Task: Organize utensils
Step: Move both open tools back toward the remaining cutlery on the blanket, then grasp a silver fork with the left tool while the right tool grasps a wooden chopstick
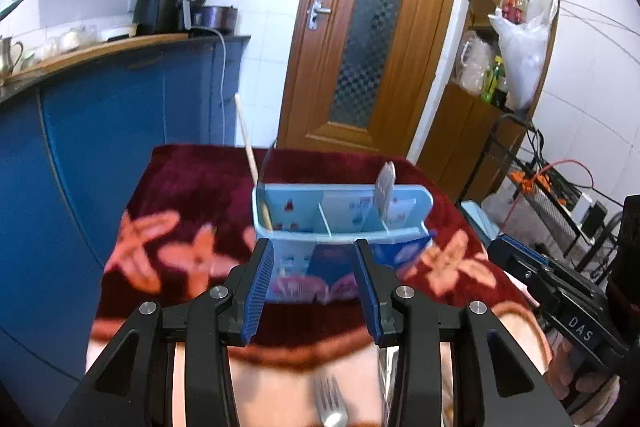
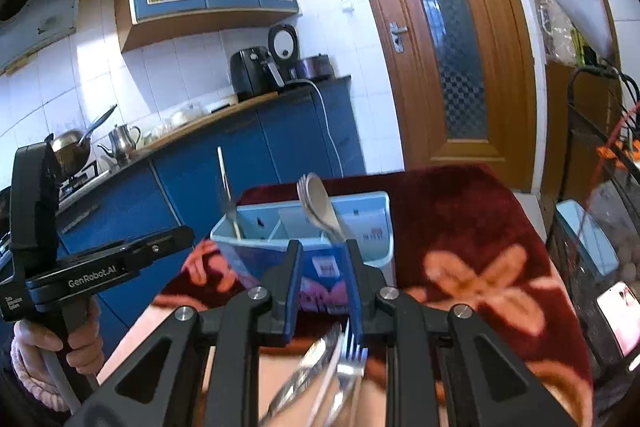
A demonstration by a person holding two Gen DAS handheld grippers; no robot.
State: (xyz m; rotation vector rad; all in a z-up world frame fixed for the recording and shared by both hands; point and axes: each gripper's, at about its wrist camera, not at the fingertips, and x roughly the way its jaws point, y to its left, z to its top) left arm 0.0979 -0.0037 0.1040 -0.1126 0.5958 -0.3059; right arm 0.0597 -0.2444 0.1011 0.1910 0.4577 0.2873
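Note:
A light blue utensil caddy [image 1: 340, 223] with three compartments stands on the dark red floral cloth [image 1: 192, 195]. Its left compartment holds a wooden stick [image 1: 250, 147] and a thin metal utensil; its right compartment holds spoons [image 1: 385, 187]. My left gripper [image 1: 314, 259] is open and empty, just in front of the caddy. A fork [image 1: 330, 403] lies below it near the table's front. In the right wrist view the caddy [image 2: 304, 227] holds spoons [image 2: 320, 207] and a metal utensil [image 2: 226, 191]. My right gripper [image 2: 322, 259] is open, above a fork [image 2: 352, 351] and tongs [image 2: 308, 371].
Blue kitchen cabinets [image 1: 120, 115] with a worktop stand left of the table. A wooden door [image 1: 360, 27] is behind it. A shelf with bottles [image 1: 512, 27] and a rack with cables [image 1: 560, 195] stand right. My left gripper's body [image 2: 80, 267] shows at the right view's left.

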